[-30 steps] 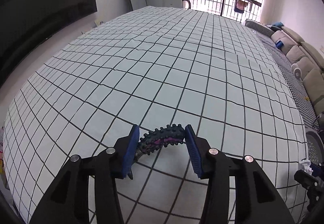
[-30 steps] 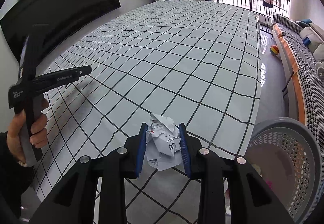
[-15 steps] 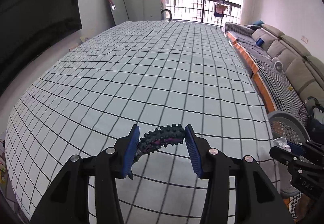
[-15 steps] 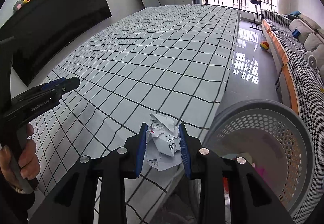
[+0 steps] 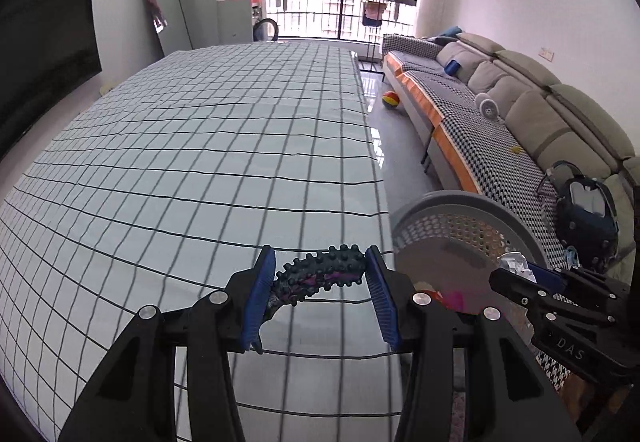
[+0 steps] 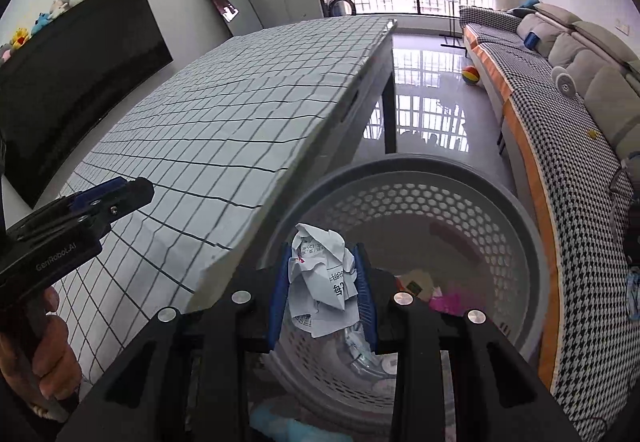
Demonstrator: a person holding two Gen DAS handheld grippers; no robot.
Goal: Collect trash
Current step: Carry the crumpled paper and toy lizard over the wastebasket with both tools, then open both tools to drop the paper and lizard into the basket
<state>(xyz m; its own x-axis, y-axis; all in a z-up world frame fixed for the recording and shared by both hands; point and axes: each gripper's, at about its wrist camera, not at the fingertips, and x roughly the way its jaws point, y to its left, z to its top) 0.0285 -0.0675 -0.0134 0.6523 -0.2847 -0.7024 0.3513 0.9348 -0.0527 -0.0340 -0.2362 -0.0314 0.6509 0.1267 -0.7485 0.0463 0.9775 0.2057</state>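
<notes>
Basket: grey perforated laundry basket (image 6: 520,226) beside the desk (image 5: 200,162) edge, wrappers inside.
Right gripper (image 6: 322,282): jaws clamp crumpled paper (image 6: 320,274) above the basket.
Left gripper (image 5: 320,290): jaws grip spiky dark toy (image 5: 320,274) over the desk corner.

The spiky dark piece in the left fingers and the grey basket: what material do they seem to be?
The spiky dark curved piece looks like soft matte rubber: it bends and carries rounded nubs. The round grey perforated basket seems moulded plastic, smooth and slightly glossy, with regular punched holes.

Both wrist views look steeply down, forward. Left: over checked tablecloth (image 5: 200,170). Right: close above basket (image 6: 420,178). Shared: basket, sofa (image 5: 532,110) at 2 o'clock.
</notes>
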